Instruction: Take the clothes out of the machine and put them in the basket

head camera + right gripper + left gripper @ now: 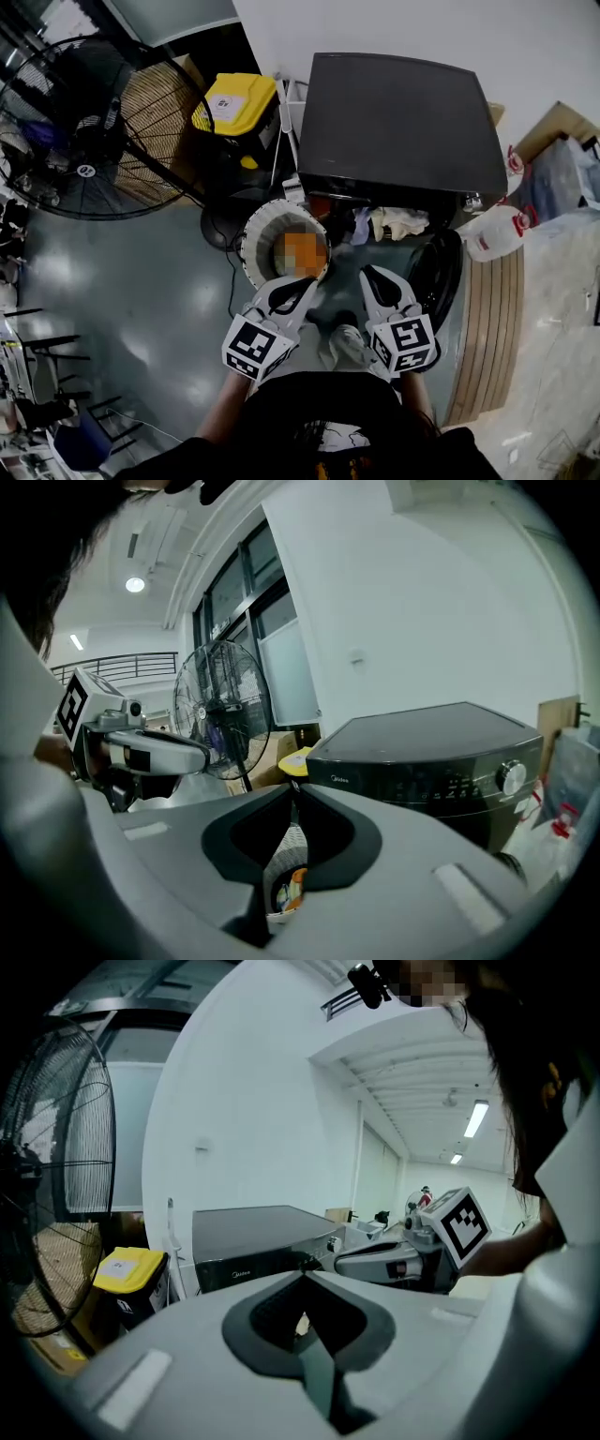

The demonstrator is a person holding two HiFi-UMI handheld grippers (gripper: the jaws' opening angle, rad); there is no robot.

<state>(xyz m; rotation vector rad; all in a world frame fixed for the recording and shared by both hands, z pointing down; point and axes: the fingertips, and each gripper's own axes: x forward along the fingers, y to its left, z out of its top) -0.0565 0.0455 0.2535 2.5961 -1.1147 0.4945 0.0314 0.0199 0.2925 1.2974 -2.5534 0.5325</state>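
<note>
The black washing machine point(403, 122) stands at the top, its round door point(439, 270) swung open to the right. Pale clothes point(394, 223) hang from its opening. A white basket point(261, 234) stands left of the opening with an orange cloth point(300, 251) in it. My left gripper point(312, 281) hovers at the basket's near rim, jaw tips together, holding nothing. My right gripper point(367, 273) is beside it, below the clothes, also shut and empty. In the right gripper view the basket point(281, 850) and orange cloth point(292, 890) show under the closed tips point(292, 791).
A large standing fan point(84, 131) is at the left. A yellow-lidded bin point(234, 103) sits beside the machine, and white jugs point(492, 234) stand to its right. A wooden board point(487, 319) lies on the floor at the right. My own shoe point(347, 345) is between the grippers.
</note>
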